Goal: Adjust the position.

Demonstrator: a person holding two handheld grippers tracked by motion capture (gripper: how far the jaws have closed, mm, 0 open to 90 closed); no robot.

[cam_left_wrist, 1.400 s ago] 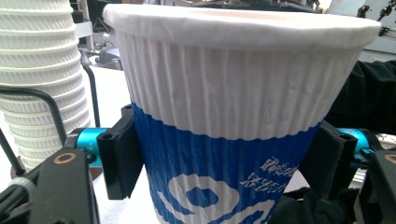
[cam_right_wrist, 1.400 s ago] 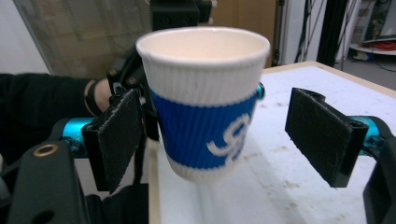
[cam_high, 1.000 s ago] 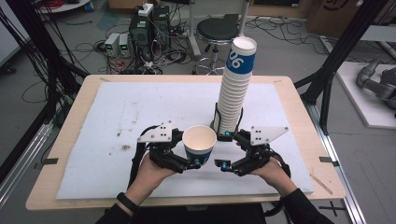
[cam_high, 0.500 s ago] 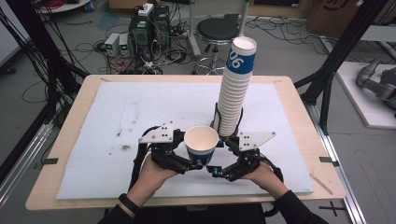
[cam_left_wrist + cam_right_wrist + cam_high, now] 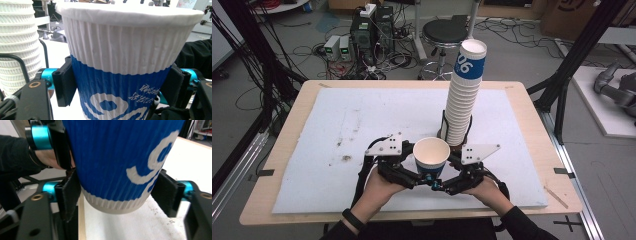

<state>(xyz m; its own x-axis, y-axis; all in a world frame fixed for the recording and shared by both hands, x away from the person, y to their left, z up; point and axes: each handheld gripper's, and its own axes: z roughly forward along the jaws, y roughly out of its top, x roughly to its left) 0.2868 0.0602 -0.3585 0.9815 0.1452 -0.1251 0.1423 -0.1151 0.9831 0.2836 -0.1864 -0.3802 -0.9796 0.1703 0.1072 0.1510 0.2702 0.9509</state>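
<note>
Left gripper (image 5: 418,176): jaws closed on the paper cup (image 5: 431,159), black pads pressed to the blue band on either side, as its own view shows (image 5: 117,95); right gripper (image 5: 446,181): jaws have just been closing, the cup between them, and its own view (image 5: 116,195) puts both pads against the cup low on the wall, near the white base rim; so both grippers clamp the one cup. Cup upright, mouth open upward, white ribbed top and blue printed lower half; held near the front middle of the table (image 5: 532,105), its base clear of the white mat (image 5: 337,120) in the right gripper view (image 5: 120,165). Each hand (image 5: 379,187) comes in from the near edge; dark sleeves, a black wristband (image 5: 350,218) on the left. Just behind the cup, a tall stack of matching cups (image 5: 464,95) stands in a black wire holder (image 5: 445,125), leaning slightly; apart from the held cup. Beyond the table: a black stool (image 5: 444,32), cables and electronics on the floor.
</note>
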